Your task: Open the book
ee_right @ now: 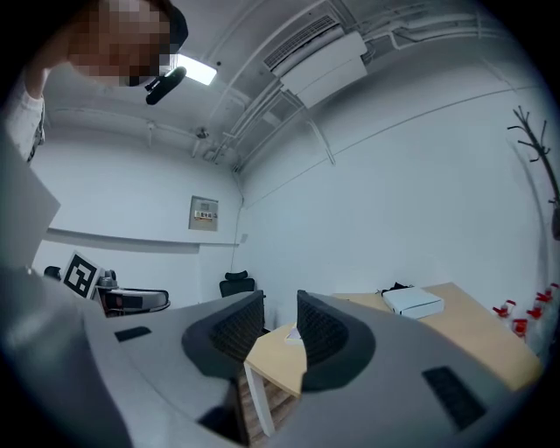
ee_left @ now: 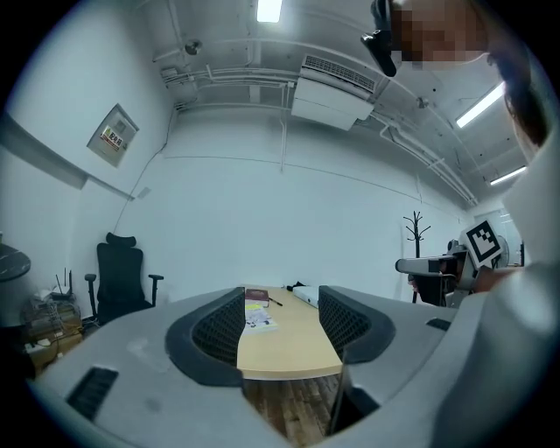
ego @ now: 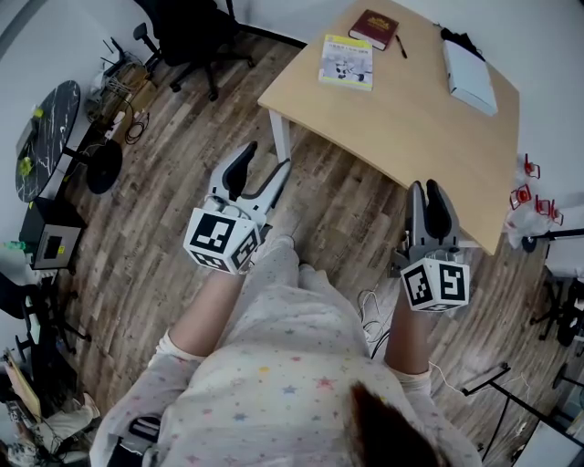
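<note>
Closed yellow book (ego: 346,61) on table (ego: 411,128)

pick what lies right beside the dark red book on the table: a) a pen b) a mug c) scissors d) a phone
A: in the head view a thin black pen lies just to the right of the closed dark red book, near the far edge of the table.

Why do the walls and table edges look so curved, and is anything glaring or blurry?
Head view: wide-angle bending bows the table edges; evenly lit and sharp. Left gripper view: dark round border, ceiling light blown out white. Right gripper view: same dark border, strip light glaring too.
</note>
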A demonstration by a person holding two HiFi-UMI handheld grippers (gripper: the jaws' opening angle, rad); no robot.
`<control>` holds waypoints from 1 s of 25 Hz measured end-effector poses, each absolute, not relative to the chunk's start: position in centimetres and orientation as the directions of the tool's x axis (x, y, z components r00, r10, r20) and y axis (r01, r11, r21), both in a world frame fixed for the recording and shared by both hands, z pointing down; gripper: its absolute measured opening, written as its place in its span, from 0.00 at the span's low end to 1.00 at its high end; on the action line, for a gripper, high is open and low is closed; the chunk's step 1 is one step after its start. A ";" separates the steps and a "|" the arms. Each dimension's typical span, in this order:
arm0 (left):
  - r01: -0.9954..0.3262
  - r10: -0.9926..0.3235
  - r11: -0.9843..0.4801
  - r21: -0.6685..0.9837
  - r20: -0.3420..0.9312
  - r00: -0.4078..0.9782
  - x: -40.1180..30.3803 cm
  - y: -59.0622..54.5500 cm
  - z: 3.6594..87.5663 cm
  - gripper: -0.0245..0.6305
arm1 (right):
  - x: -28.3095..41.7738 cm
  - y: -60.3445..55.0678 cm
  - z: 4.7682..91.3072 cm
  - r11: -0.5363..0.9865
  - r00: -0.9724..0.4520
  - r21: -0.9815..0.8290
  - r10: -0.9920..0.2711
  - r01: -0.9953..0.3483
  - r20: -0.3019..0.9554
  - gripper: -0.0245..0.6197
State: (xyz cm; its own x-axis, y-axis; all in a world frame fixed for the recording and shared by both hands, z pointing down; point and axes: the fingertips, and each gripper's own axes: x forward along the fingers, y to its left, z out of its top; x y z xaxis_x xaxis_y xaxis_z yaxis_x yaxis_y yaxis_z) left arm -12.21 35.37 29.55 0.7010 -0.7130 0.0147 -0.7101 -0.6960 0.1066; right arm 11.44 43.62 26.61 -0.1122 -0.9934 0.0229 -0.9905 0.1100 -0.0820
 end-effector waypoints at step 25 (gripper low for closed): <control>-0.674 -0.678 -0.731 0.102 0.000 0.735 -9.7 13.6 28.8 0.42 | 13.0 22.6 26.5 0.077 -0.082 -0.072 -0.994 -0.994 0.067 0.25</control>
State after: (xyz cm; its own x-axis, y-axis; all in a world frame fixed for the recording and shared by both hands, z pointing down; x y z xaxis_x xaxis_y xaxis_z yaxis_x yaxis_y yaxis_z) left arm -9.74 13.64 28.79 0.7351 -0.6779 -0.0004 -0.6743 -0.7313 0.1024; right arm 13.00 22.57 26.47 -0.0815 -0.9944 0.0671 -0.9944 0.0766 -0.0722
